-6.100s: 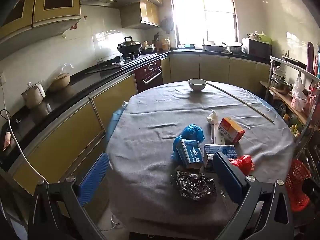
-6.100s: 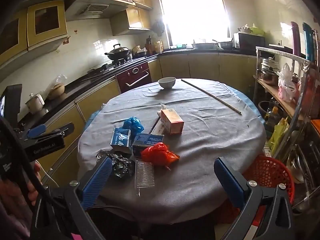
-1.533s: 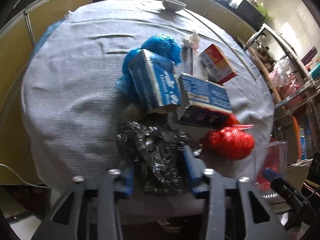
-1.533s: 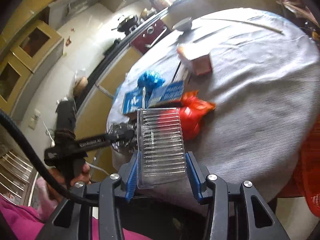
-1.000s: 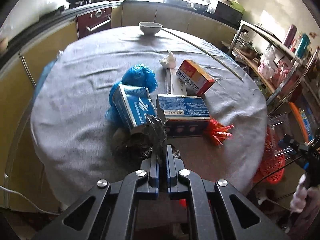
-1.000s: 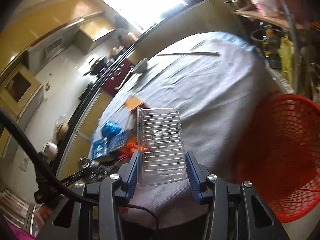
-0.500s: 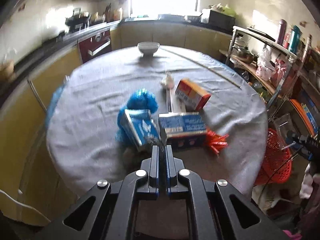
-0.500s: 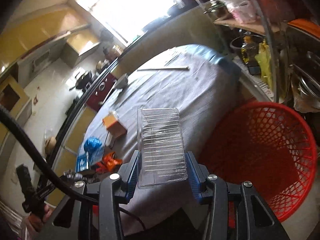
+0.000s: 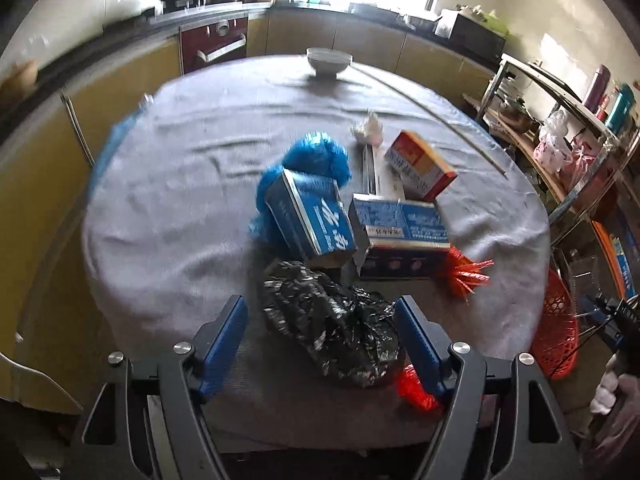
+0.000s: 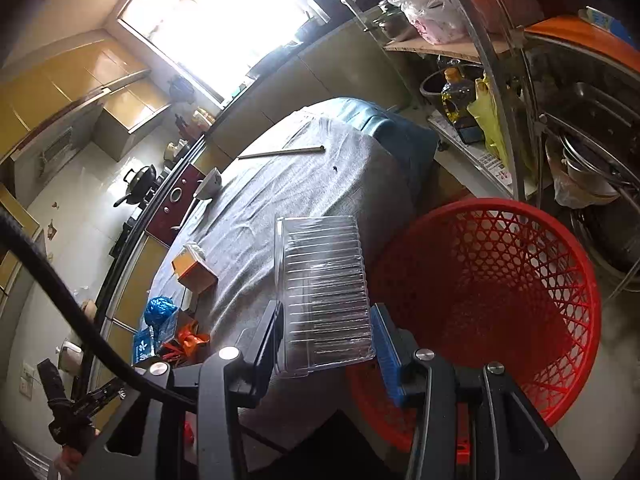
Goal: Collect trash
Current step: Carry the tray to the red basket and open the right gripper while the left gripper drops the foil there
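the red basket [image 10: 500, 300] on the floor looks empty, the right gripper [image 10: 326, 344] clamps one clear plastic tray [image 10: 322, 292] beside it, and the left gripper's [image 9: 322, 344] fingers have just been opening, apart around one black crumpled bag [image 9: 332, 320] on the tabletop [image 9: 180, 184].

Left hand-held gripper [image 9: 322, 340]: black angular frame, two fingers [image 9: 224, 344] faced with ribbed blue pads, silver round screws at the joints behind them. Right hand-held gripper [image 10: 326, 336]: same black frame, blue pads, silver screws; a thick black cable [image 10: 52, 292] curves away from its left side.
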Available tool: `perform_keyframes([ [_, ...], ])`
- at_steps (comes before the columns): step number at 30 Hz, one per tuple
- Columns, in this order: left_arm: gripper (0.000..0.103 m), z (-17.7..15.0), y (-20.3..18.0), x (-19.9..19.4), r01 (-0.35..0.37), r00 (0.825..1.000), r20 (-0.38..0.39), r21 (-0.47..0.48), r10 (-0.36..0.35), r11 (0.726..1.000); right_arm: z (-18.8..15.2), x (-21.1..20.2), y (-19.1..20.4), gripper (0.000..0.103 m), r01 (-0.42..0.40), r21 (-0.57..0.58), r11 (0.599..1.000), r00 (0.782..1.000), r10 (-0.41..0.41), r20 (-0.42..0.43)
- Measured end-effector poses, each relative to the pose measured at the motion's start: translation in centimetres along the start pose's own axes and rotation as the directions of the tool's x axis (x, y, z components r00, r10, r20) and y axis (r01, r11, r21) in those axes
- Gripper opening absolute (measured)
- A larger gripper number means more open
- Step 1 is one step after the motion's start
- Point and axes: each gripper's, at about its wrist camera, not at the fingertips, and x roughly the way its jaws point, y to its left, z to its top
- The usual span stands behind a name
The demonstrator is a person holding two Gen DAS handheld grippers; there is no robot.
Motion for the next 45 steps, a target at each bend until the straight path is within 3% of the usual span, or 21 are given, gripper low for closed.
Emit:
perform_keyframes([
  [3,0.076,0.0,-0.3,2.4,0.006,0.998,-0.063,-0.004,-0.006,1.0,-0.2,0.6,0.6,0.047,0.002,-0.004,1.0,1.0,-0.002,-0.012],
  [5,0.049,-0.3,0.2,3.7,0.045,0.994,-0.095,-0.04,-0.049,0.998,-0.3,0.9,1.0,0.047,0.004,-0.009,1.0,1.0,-0.004,-0.017],
  [8,0.035,-0.3,0.6,3.8,0.072,0.994,-0.076,-0.06,-0.077,0.996,-0.3,1.1,1.6,0.047,0.02,-0.027,0.999,1.0,-0.02,-0.016],
  [9,0.022,-0.3,0.5,3.6,0.069,0.995,-0.064,-0.045,-0.072,0.997,-0.3,1.1,1.6,0.047,0.024,-0.03,0.999,1.0,-0.024,-0.015],
  [11,0.008,-0.2,0.4,2.9,0.059,0.998,-0.035,-0.026,-0.06,0.998,-0.2,1.1,1.5,0.047,0.031,-0.026,0.999,0.999,-0.031,-0.014],
  [22,0.003,1.7,0.6,-3.5,0.057,0.993,0.103,0.012,-0.058,0.998,0.5,-0.2,-0.5,0.047,0.051,0.019,0.999,0.998,-0.052,0.029],
  [27,0.003,4.2,-1.6,-7.9,0.076,0.971,0.221,0.071,-0.09,0.995,0.8,-1.1,-1.8,0.047,0.055,0.045,0.997,0.997,-0.057,0.049],
  [31,0.003,6.1,-5.4,-9.1,0.134,0.954,0.248,0.155,-0.17,0.979,0.9,-1.6,-3.0,0.047,0.055,0.068,0.996,0.996,-0.059,0.06],
  [34,0.003,6.9,-9.9,-8.0,0.197,0.947,0.2,0.251,-0.25,0.948,0.8,-2.0,-3.7,0.047,0.059,0.077,0.995,0.996,-0.064,0.067],
  [36,0.003,7.0,-14.4,-6.2,0.258,0.939,0.133,0.338,-0.317,0.905,0.8,-2.3,-4.2,0.048,0.06,0.084,0.995,0.995,-0.066,0.07],
  [41,0.003,5.8,-23.9,-2.0,0.348,0.92,-0.015,0.488,-0.391,0.8,0.5,-3.4,-5.7,0.05,0.079,0.107,0.991,0.993,-0.087,0.075],
  [45,0.003,3.4,-30.5,1.2,0.38,0.912,-0.102,0.58,-0.398,0.721,0.3,-4.2,-7.1,0.05,0.091,0.13,0.987,0.992,-0.102,0.079],
])
